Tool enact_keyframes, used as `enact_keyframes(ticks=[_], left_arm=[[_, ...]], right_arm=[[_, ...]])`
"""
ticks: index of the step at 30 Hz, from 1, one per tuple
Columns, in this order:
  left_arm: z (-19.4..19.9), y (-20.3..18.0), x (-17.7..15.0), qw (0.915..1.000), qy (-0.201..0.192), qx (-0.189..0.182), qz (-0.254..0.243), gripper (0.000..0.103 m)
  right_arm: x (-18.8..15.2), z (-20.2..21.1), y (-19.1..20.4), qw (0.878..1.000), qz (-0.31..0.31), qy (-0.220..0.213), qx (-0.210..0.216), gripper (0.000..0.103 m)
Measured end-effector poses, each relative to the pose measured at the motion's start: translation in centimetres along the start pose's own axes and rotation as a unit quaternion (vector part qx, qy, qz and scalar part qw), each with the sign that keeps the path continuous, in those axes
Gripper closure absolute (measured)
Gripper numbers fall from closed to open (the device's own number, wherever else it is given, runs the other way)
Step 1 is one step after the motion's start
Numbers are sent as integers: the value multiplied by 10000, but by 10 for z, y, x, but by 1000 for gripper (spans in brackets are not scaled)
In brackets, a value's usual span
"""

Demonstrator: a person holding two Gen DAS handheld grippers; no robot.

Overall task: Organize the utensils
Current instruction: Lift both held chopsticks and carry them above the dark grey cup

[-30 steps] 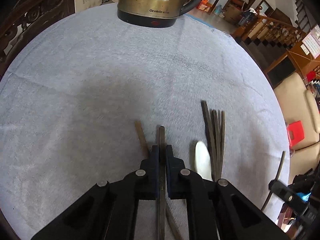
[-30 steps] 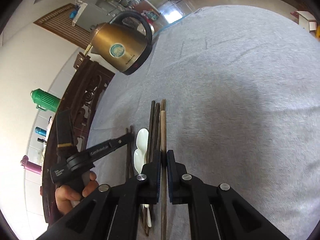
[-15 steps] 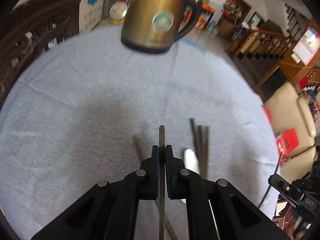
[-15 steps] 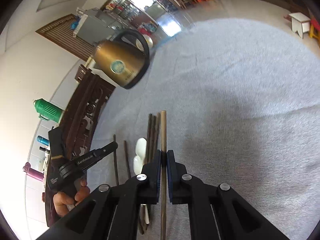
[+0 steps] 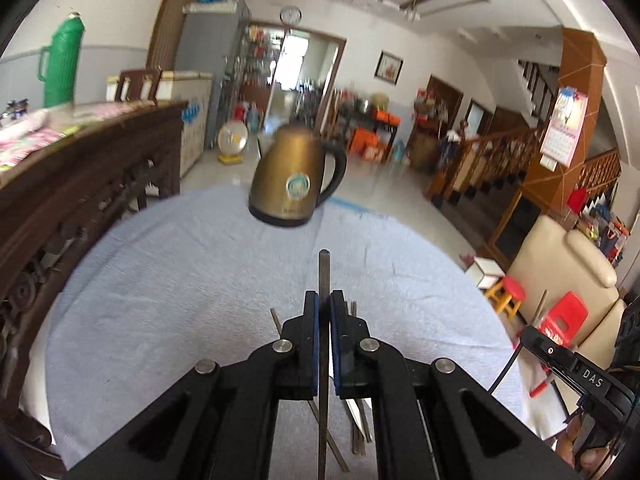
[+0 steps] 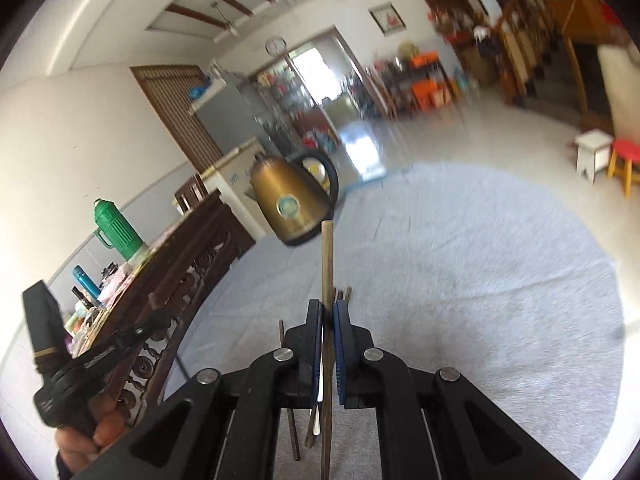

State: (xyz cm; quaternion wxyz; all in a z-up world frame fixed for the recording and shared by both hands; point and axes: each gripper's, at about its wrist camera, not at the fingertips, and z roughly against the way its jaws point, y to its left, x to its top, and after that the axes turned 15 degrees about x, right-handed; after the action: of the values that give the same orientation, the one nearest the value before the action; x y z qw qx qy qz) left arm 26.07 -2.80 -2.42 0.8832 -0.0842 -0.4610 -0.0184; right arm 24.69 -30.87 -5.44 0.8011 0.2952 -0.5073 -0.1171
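The left gripper [image 5: 324,300] has its fingers clamped on a dark chopstick [image 5: 323,276], and the right gripper [image 6: 328,308] is clamped on a lighter wooden chopstick [image 6: 327,264]. Each stick runs forward past the fingertips, probably so it can be carried clear. The other chopsticks [image 5: 357,436] lie below the fingers on the cloth-covered surface [image 5: 180,280]. Ahead is open cloth up to the brass kettle [image 5: 294,182] near the far edge.

Home living room: sofa [image 5: 560,256], staircase [image 5: 500,152], kettle [image 5: 292,184].
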Motion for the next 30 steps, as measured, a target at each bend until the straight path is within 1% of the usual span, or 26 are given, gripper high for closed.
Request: enact_keyframes(ticks=[3,5,8,13,16,19,22,26,30], left_arm=[[31,2,1,9995,-302,-8,75,98],[46,3,1,9988,-477,-49,112,98],[74,4,8,9965,-795,-169,189,98],[120,1,15,9903,-1286,-442,299,98],[141,-4,13,9853,-1574,-593,287,98],[144,-7,6,9817,-1774,-646,247,98],[135,-8,-3,9836,-1620,-735,287,98],[114,-8,-23,9894,-1300,-594,271,98],[97,-3,-36,9936,-995,-440,302,98]], right_arm=[[1,22,23,9990,312,-310,-74,97],[3,37,34,9976,469,-498,-75,97],[4,61,56,9941,719,-813,-35,97],[8,95,94,9855,1087,-1298,108,97],[8,108,113,9826,1201,-1385,293,97],[4,111,123,9821,1287,-1322,392,97],[-4,103,126,9850,1303,-1067,384,97],[-23,92,122,9897,1255,-627,285,96],[-38,87,111,9917,1239,-289,199,97]])
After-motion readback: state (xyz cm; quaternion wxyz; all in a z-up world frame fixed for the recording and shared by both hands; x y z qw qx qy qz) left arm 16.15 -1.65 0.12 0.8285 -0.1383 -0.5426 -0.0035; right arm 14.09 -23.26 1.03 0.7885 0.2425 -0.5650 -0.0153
